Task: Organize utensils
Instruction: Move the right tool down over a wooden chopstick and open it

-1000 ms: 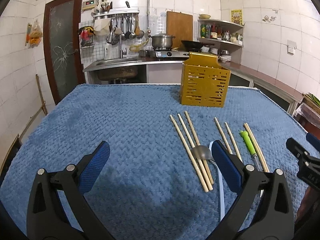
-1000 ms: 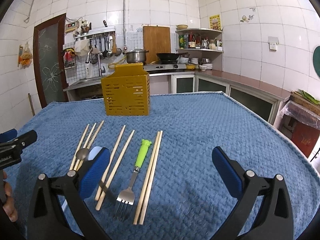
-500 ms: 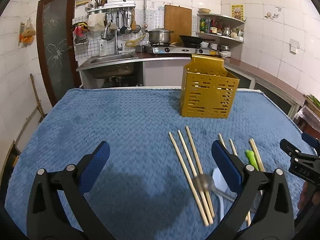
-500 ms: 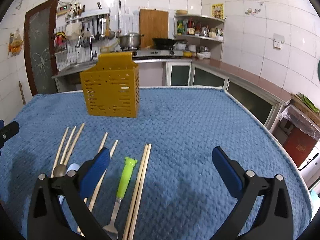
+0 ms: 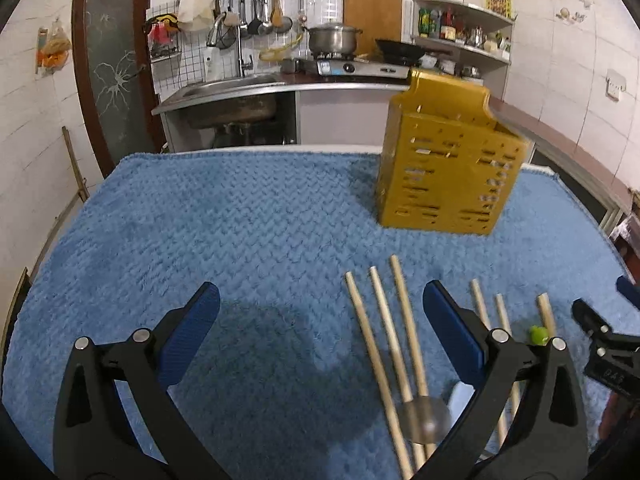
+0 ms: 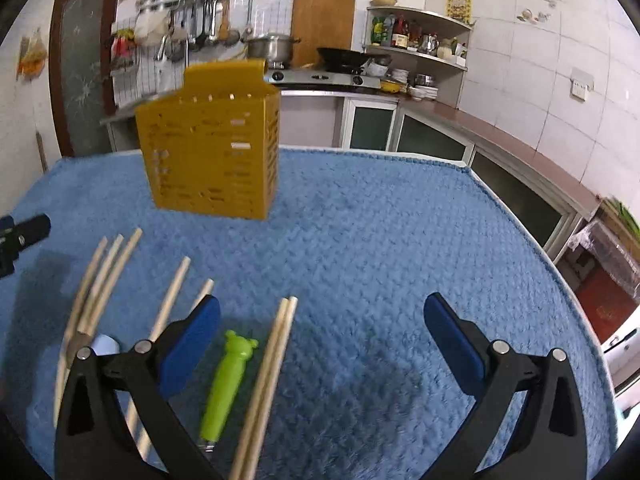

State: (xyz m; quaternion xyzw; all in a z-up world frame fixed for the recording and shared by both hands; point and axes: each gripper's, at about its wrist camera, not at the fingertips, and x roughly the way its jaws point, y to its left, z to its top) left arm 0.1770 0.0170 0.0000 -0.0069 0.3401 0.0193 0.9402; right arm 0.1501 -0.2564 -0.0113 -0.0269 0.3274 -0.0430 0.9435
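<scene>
Both tools, left (image 5: 320, 330) and right (image 6: 322, 330), hung spread wide and empty above loose chopsticks (image 5: 394, 344), presumably readying pickup toward the yellow holder (image 5: 444, 168).

The table is covered by a blue cloth (image 5: 248, 220) with a thick, woven, fuzzy pile, matt all over. On its far part stands a mustard-yellow utensil holder (image 5: 448, 168) of slotted plastic, smooth with a slight sheen. The chopsticks (image 5: 384, 320) lying near are pale, bare wood, matt and smooth. Across them rests a spoon (image 5: 426, 420) whose bowl looks like dull grey metal. The fork handle (image 6: 226, 384) is bright green plastic, smooth and faintly glossy. Each gripper's pads (image 6: 454, 344) are blue and look rubbery and matt, set on black frames that look like plastic, with small shiny metal pins. Far off, the walls (image 6: 520, 40) are glossy white tile.
</scene>
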